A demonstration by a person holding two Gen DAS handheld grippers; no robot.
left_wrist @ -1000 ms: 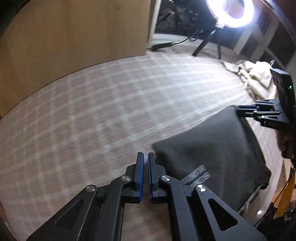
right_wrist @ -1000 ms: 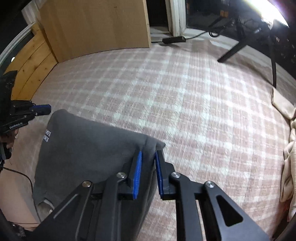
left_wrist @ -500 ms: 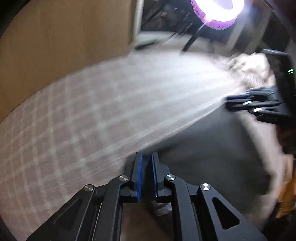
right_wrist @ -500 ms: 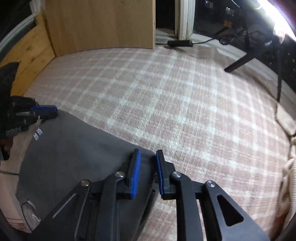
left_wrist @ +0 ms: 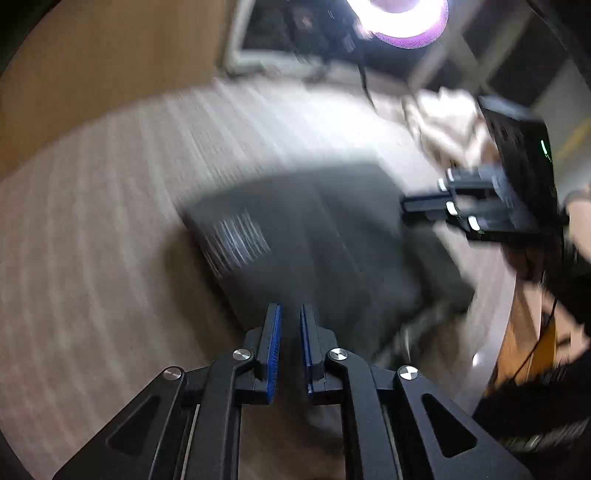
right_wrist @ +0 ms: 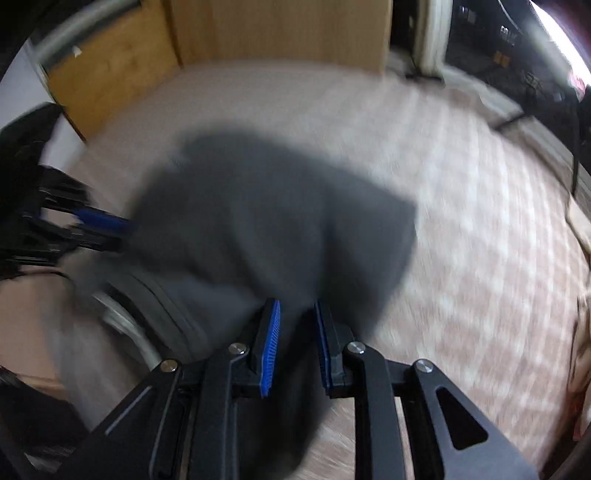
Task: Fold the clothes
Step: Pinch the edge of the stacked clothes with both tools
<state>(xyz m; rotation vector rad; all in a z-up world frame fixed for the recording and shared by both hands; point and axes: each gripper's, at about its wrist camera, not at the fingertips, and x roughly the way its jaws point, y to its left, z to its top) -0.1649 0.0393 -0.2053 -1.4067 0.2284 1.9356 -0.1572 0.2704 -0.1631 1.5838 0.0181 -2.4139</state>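
Note:
A dark grey garment point(left_wrist: 332, 236) with a white print lies on the checked cover point(left_wrist: 92, 240), blurred by motion. My left gripper point(left_wrist: 289, 314) sits at its near edge, jaws narrowly apart with dark cloth between the blue pads. From the right wrist view the same garment point(right_wrist: 266, 206) bulges up in front, and a fold of it runs down between the fingers of my right gripper point(right_wrist: 296, 310), which is shut on it. The right gripper point(left_wrist: 424, 206) also shows at the garment's far right edge, and the left gripper point(right_wrist: 99, 225) at its left edge.
A cream garment point(left_wrist: 443, 122) lies crumpled at the far right of the cover. A ring light point(left_wrist: 399, 14) on a stand glares at the back. Wooden panels point(right_wrist: 280, 33) rise behind the cover. A hand and dark sleeve point(left_wrist: 535, 258) hold the right gripper.
Both grippers have swung forward with the garment's edge, carrying it over the rest of the cloth. The white print now faces up and the garment looks shorter and bunched.

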